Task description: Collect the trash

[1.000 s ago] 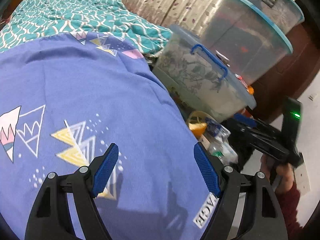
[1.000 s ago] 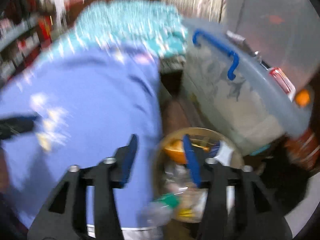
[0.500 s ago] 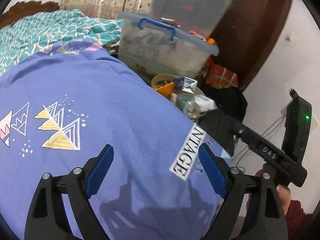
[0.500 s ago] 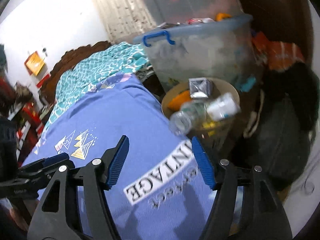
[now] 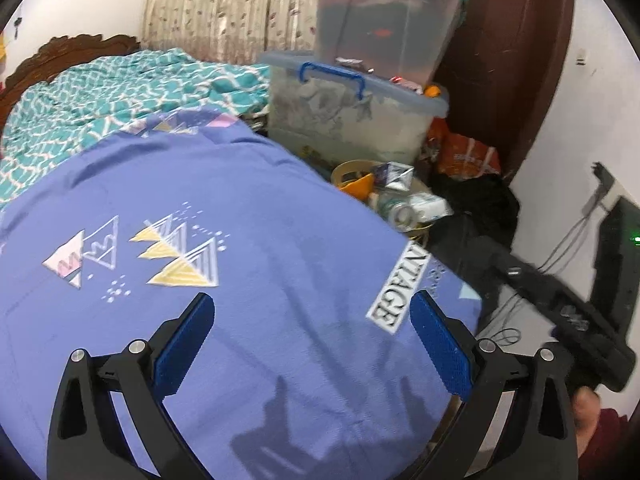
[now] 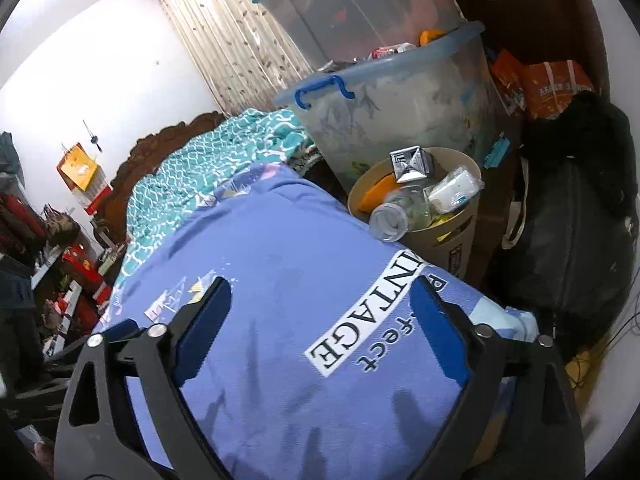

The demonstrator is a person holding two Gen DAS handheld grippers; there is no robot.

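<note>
Currently the trash sits in a tan waste basket (image 6: 460, 236) on the floor, just beside the foot corner of the bed and in front of a clear storage bin (image 6: 400, 112) with a blue handle. The basket is heaped above its rim: a clear plastic bottle (image 6: 390, 218) lies tilted over the near edge, a silver foil carton (image 6: 412, 164) stands on top, and a white wrapped packet (image 6: 452, 192) and an orange item (image 6: 376, 194) rest among the rest.

Both tools are released. The left gripper (image 5: 312, 344) has just been opening, jaws spread wide with nothing between them, above a purple printed bedsheet (image 5: 260, 240). The right gripper (image 6: 324, 328) has likewise just been opening and holds nothing, over the "VINTAGE" print on the same sheet.

Surroundings: a teal patterned blanket (image 5: 100, 92) lies farther up the bed, a second lidded container (image 5: 384, 20) is stacked on the bin, an orange bag (image 6: 556, 84) and a black bag (image 6: 572, 248) crowd the floor right of the basket, against a dark wooden door (image 5: 508, 60). A person's hand (image 5: 586, 408) with the right tool shows at the left camera's right edge.
</note>
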